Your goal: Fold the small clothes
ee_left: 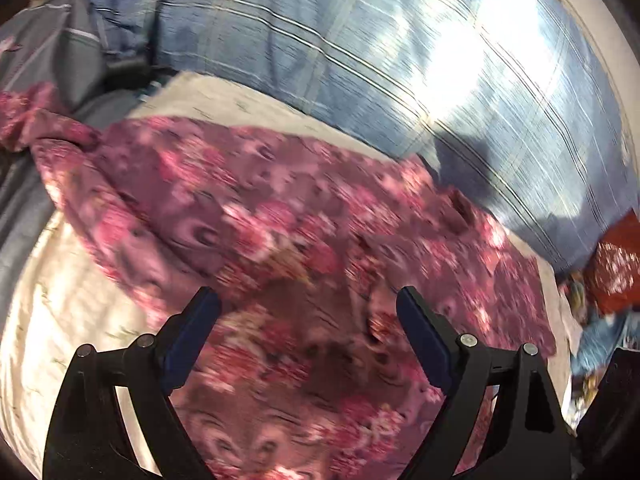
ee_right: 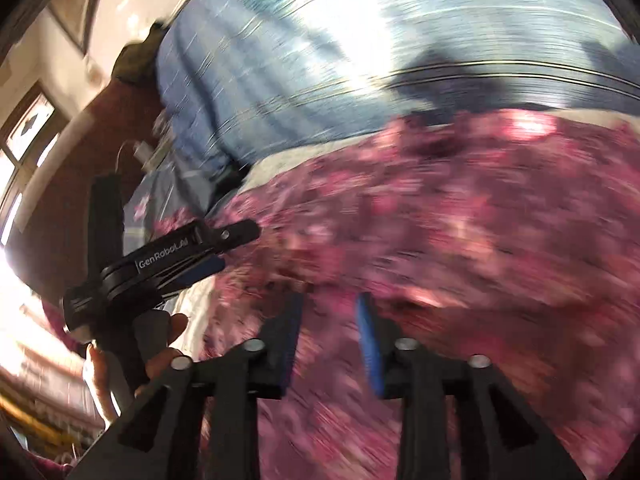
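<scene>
A pink and maroon floral garment [ee_left: 248, 208] lies spread out on a cream sheet [ee_left: 72, 300]. My left gripper [ee_left: 307, 294] hovers over its near part, jaws wide open with nothing between them. In the right wrist view the same garment [ee_right: 460, 220] is blurred and fills the lower right. My right gripper [ee_right: 329, 300] is above it with the fingers a modest gap apart and no cloth pinched. The left gripper [ee_right: 234, 248] also shows at the left of that view, over the garment's left edge, with a person's hand [ee_right: 160, 352] on its handle.
Blue plaid bedding [ee_left: 320, 60] lies beyond the garment, brightly lit in the middle. Grey cloth [ee_left: 60, 52] is bunched at the far left. A red patterned item [ee_left: 616, 264] and other small clothes sit at the right edge. A window [ee_right: 28, 128] is at the left.
</scene>
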Motion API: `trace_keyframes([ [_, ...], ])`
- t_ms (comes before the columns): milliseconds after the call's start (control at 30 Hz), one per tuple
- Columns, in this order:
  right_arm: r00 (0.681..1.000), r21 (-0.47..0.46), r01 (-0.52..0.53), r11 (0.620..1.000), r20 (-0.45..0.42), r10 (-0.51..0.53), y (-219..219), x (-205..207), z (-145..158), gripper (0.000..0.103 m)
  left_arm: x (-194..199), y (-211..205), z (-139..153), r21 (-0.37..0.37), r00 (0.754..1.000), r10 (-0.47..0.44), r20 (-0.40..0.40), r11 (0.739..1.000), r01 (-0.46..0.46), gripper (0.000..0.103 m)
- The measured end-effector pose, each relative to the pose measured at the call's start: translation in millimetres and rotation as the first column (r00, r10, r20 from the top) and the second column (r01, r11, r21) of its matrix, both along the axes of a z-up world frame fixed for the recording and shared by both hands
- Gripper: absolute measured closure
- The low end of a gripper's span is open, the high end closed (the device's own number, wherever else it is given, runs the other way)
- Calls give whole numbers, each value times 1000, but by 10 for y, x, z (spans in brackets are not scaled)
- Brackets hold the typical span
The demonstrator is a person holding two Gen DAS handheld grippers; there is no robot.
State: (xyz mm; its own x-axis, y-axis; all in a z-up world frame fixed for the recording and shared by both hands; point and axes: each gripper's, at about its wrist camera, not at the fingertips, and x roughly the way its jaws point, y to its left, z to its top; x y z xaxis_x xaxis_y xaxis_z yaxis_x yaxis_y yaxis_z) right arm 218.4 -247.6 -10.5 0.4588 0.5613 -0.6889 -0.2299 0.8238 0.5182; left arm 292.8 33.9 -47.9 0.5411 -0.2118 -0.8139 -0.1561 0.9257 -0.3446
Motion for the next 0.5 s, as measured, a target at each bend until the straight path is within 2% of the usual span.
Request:
trace_keyframes([
  [67,994,16,103,995,-23,-103,-392,-108,-42,69,-8,-161,-44,-3,998,-49,-36,999,49,13],
  [133,975,46,219,975,-50,-216,-832,-222,-126,69,-52,-287,-94,-23,994,-84,-66,996,82,13],
  [233,923,109,380,919,-109,-369,-1384,-332,-276,69,-56,-491,-103,-12,992,-116,-58,993,116,13],
  [300,888,157,456,876,-140,-438,-1637,-319,-368,69,2,-580,-81,-23,993,-114,-21,993,114,15],
  [367,861,222,508,832,-151,-485,-1808,-250,-430,69,54,-616,-89,-42,996,-90,14,995,91,51],
  [400,852,249,523,815,-156,-499,-1855,-207,-458,69,92,-639,-113,-34,995,-95,8,995,95,79],
  [433,841,273,541,795,-167,-515,-1917,-154,-489,72,121,-653,-138,-37,995,-98,5,995,98,90],
  [500,819,313,574,757,-191,-541,-2004,-63,-540,75,137,-611,-132,-60,997,-73,9,996,73,92],
])
